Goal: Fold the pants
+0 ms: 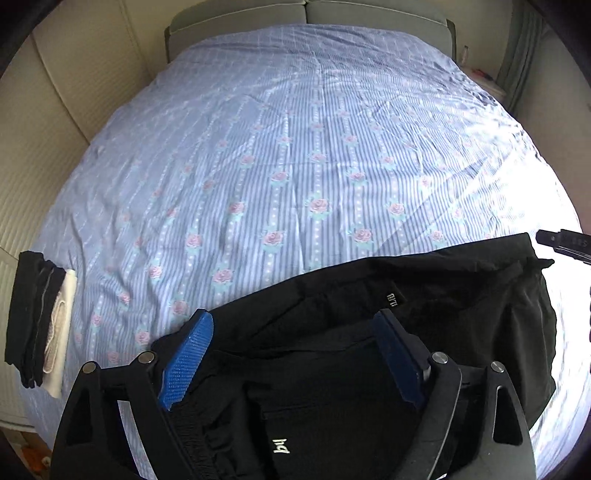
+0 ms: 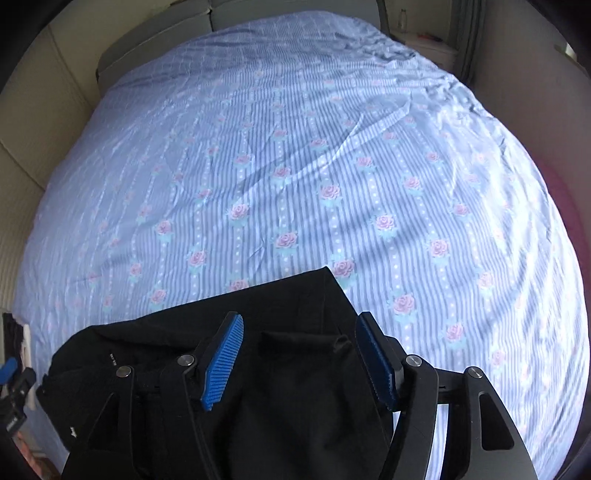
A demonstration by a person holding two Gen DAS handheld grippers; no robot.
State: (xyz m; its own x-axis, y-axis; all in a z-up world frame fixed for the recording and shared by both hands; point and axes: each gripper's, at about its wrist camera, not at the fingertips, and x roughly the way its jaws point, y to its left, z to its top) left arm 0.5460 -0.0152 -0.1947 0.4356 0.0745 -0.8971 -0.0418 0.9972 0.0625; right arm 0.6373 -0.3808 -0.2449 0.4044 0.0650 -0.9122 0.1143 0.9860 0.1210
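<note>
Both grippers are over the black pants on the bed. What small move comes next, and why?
Probably lower and close both. The left gripper and right gripper hang open above the rumpled black pants on the striped bedsheet, gripping nothing, so nothing can be folded until the cloth is pinched.

a bedroom: floral-sheeted bed (image 1: 295, 147) with headboard (image 1: 306, 18).

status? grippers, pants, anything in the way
Left gripper open, right gripper open, both over the pants. Black pants bunched at near edge of bed, not gripped. Folded clothes far left, clear of work.
</note>
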